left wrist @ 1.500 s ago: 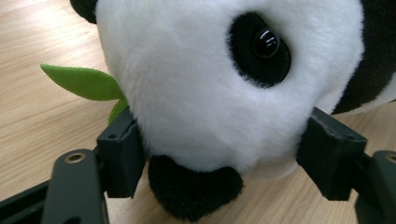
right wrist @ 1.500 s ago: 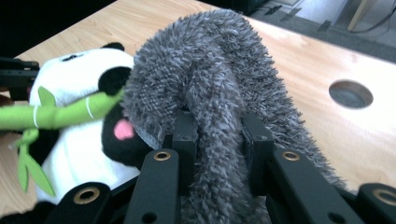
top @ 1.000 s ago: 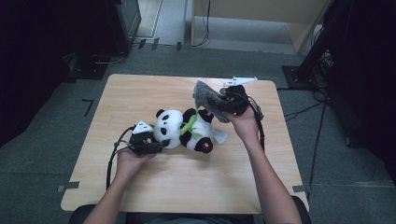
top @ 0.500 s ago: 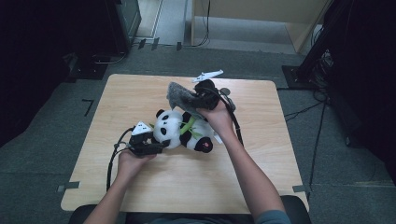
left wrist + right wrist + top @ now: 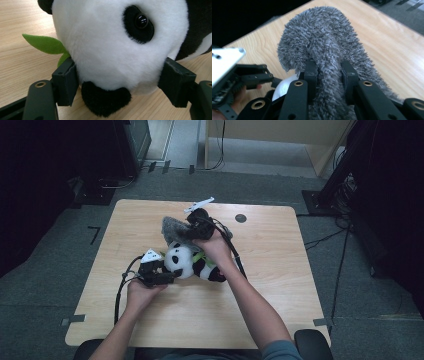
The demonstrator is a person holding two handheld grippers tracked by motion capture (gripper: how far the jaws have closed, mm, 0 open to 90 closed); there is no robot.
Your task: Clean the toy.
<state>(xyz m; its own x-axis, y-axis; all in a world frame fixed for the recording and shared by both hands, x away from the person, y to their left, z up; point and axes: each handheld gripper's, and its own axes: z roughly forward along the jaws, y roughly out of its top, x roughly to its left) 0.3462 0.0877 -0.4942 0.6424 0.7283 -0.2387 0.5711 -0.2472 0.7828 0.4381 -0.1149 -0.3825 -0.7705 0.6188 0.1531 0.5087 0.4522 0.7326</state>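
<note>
Moved since the earlier frames: right gripper [image 5: 184, 231] with grey fluffy cloth [image 5: 172, 229], carried from the far right of the surface [image 5: 280, 285] leftward, now directly over the panda's head.

Surface: pale wood, bearing all items; dark round mark [image 5: 240, 218] toward the far edge.

Toy panda [image 5: 192, 262]: lying on its side at mid-surface, head to the left, green felt leaf [image 5: 46, 43] beside its muzzle. Position unchanged across the frames.

Cloth: shaggy grey pile, draped forward over the right gripper's fingers [image 5: 310, 68], which are clamped tight on a bunched fold of it. Hanging just above the panda's head; contact cannot be told.

Left gripper [image 5: 167, 276]: at the near left of the panda, in the same place as before. Its fingers [image 5: 65, 83] have just been opening; they stand either side of the white muzzle, about flush with the fur, hardly pressing.

Assessment: cloth appears about to be laid over or wiped across the head, with the left hold easing off.
</note>
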